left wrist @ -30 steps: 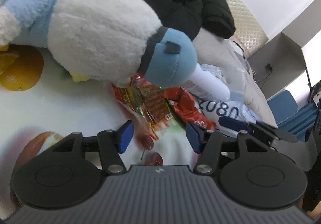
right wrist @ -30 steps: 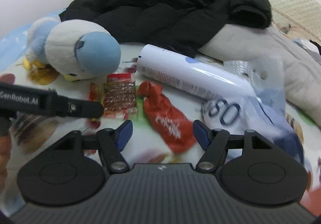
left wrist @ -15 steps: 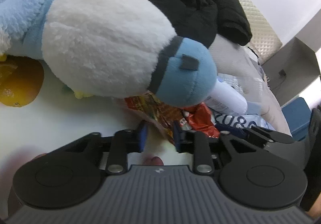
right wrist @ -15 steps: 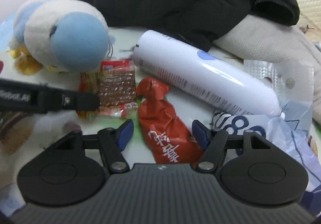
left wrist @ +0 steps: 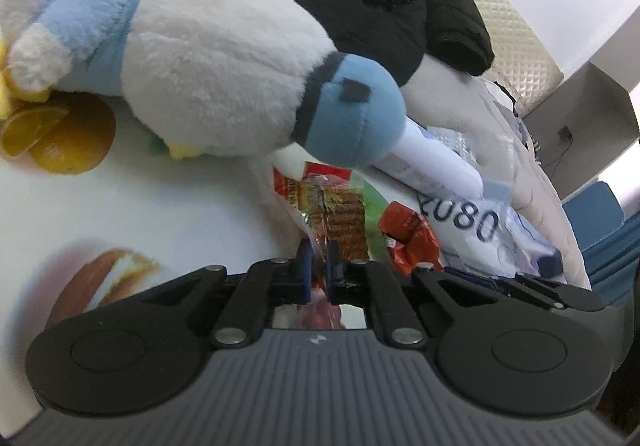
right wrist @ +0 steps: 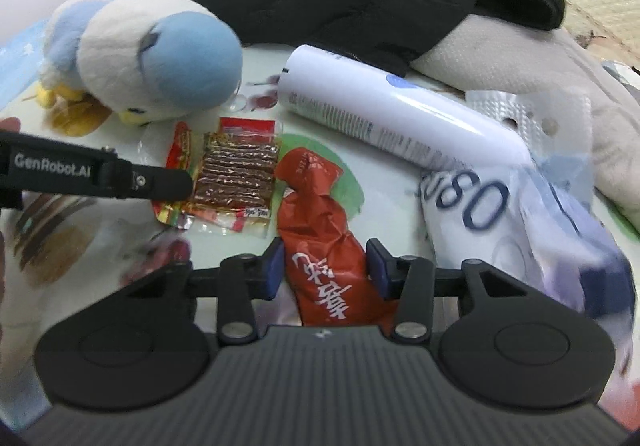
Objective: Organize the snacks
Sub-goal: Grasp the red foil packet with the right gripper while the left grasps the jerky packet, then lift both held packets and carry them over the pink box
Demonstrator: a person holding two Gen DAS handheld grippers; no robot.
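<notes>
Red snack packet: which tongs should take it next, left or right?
Right. The right tongs already straddle the red snack packet, open, a finger on each side. The left tongs are busy, pinched shut on the clear-wrapped snack pack.

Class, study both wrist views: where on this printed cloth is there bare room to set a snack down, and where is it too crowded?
Free: the printed cloth between the orange print and the burger print, left of the clear snack pack. Crowded: the strip where that pack, the red packet, the white bottle and the plush bird bunch together.
</notes>
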